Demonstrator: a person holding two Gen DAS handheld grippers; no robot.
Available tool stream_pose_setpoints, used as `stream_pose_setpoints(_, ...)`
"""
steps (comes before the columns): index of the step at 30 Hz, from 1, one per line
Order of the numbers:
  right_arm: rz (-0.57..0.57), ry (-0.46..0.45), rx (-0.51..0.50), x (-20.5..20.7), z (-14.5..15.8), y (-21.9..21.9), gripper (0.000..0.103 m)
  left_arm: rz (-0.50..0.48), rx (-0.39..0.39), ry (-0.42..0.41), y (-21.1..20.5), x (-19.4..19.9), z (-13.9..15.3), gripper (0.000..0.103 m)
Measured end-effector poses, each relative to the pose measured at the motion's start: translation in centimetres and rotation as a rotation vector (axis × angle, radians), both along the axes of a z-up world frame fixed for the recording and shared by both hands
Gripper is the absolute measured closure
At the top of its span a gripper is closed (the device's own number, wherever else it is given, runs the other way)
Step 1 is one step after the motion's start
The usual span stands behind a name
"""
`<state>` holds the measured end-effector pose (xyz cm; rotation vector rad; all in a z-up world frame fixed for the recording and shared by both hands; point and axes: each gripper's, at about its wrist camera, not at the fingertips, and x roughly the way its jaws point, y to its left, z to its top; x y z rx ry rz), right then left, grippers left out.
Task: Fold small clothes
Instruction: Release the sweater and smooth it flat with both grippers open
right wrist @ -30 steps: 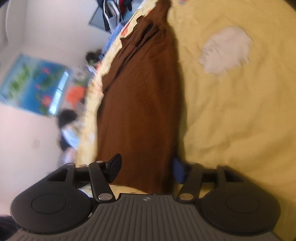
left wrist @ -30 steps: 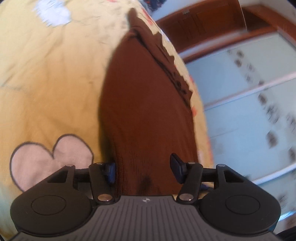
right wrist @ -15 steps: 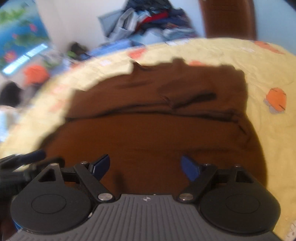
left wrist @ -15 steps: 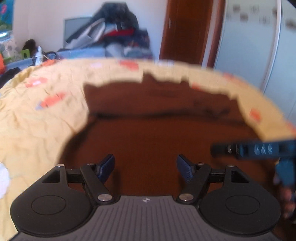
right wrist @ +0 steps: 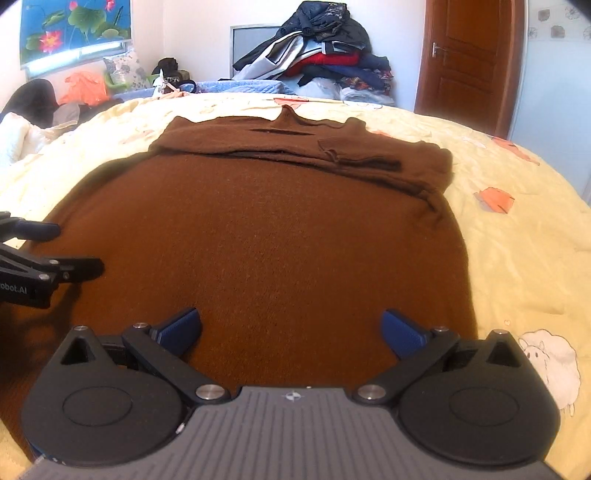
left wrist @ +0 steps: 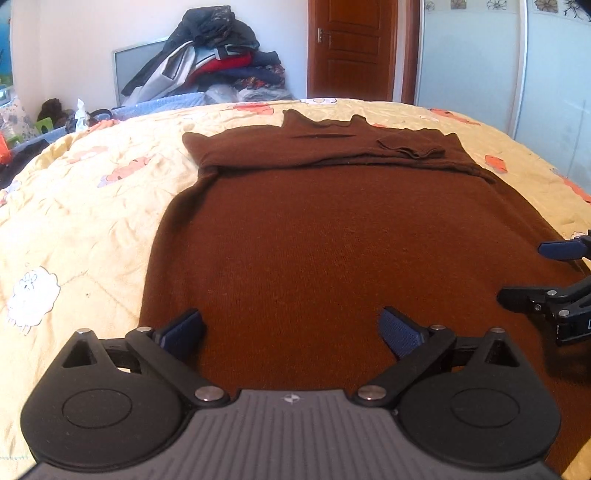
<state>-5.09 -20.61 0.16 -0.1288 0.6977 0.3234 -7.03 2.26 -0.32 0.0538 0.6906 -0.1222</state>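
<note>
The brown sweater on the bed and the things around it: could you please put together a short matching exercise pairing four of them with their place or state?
Things:
1. brown sweater
2. left tool
3. pile of clothes
4. lotus picture

Places or states:
A. heaped beyond the far end of the bed
B. open, empty, over the near hem
C. on the wall at upper left in the right wrist view
D. spread flat on the yellow quilt, sleeves folded across the top

Pairs: 1-D, 2-B, 3-A, 4-C

sweater (left wrist: 332, 240): plain brown | bedspread (left wrist: 92, 206): pale yellow, orange and white sheep prints | door (right wrist: 465, 55): reddish-brown
</note>
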Motion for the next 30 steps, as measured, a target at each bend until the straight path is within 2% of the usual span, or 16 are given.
stream_pose_setpoints(4,0.002,0.005,-0.001,0.0,-0.1,0.0,0.000,0.011,0.040,-0.001,-0.8,-0.2,0.3,0.000)
stream_pose_setpoints(6,-0.014,0.029,-0.019,-0.5,0.3,0.2,0.000,0.003,0.053,0.025,-1.3,-0.9,0.8,0.000)
stream_pose_setpoints(9,0.012,0.054,0.004,-1.7,1.1,0.9,0.000,0.007,-0.009,0.089,-1.2,-2.3,0.9,0.000)
stream_pose_setpoints(11,0.050,0.077,0.012,-2.4,0.6,1.4,0.000,0.030,0.002,0.069,-1.8,-3.5,0.6,0.000)
stream_pose_setpoints(13,0.068,-0.006,-0.003,-3.6,-0.3,1.6,0.000,0.044,0.006,0.033,-2.1,-4.1,0.2,0.000)
stream_pose_setpoints(15,0.065,-0.007,0.015,-3.6,-0.3,1.4,0.000,0.036,0.005,0.021,-2.0,-4.2,0.0,0.000)
stream_pose_setpoints(30,0.028,0.005,0.000,-4.7,-0.1,1.3,0.000,0.046,0.007,0.048,-1.8,-5.3,0.5,0.000)
